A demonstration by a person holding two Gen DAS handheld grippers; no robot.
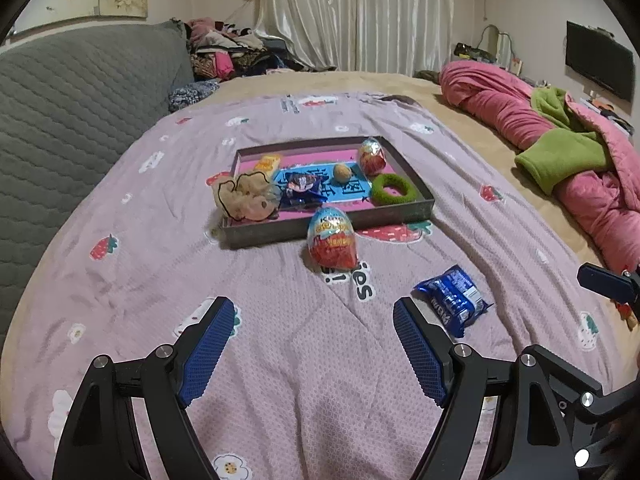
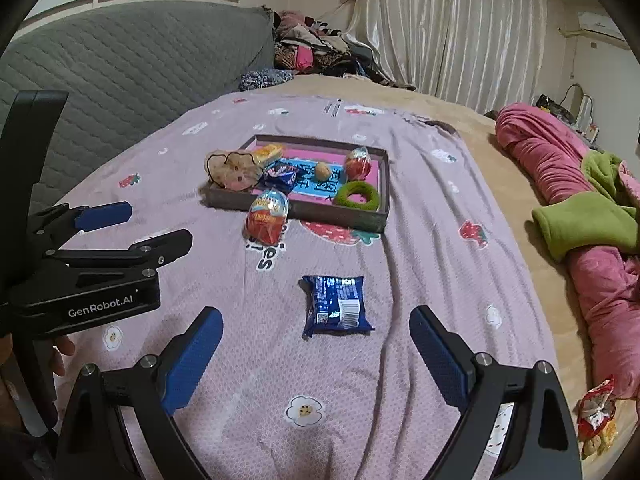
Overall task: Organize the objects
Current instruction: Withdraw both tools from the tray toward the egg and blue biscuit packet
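Observation:
A shallow grey tray (image 1: 256, 234) (image 2: 352, 220) sits on the lilac bedspread and holds a plush toy (image 1: 248, 196), a blue snack packet (image 1: 303, 191), a yellow packet (image 1: 267, 163), a small round nut-like ball (image 1: 343, 172), a foil egg (image 1: 371, 155) and a green ring (image 1: 392, 189). A second foil egg (image 1: 333, 239) (image 2: 267, 215) stands on the bedspread against the tray's near wall. A blue snack packet (image 2: 335, 305) (image 1: 452, 298) lies loose closer in. My left gripper (image 1: 314, 316) is open and empty, short of the egg. My right gripper (image 2: 316, 328) is open and empty around the near end of the loose packet.
A grey quilted headboard (image 1: 72, 112) runs along the left. A rolled pink and green blanket (image 1: 560, 148) lies on the right of the bed. A red torn wrapper (image 2: 598, 412) lies at the right edge. Clothes are piled at the back. The left gripper's body (image 2: 92, 276) shows in the right wrist view.

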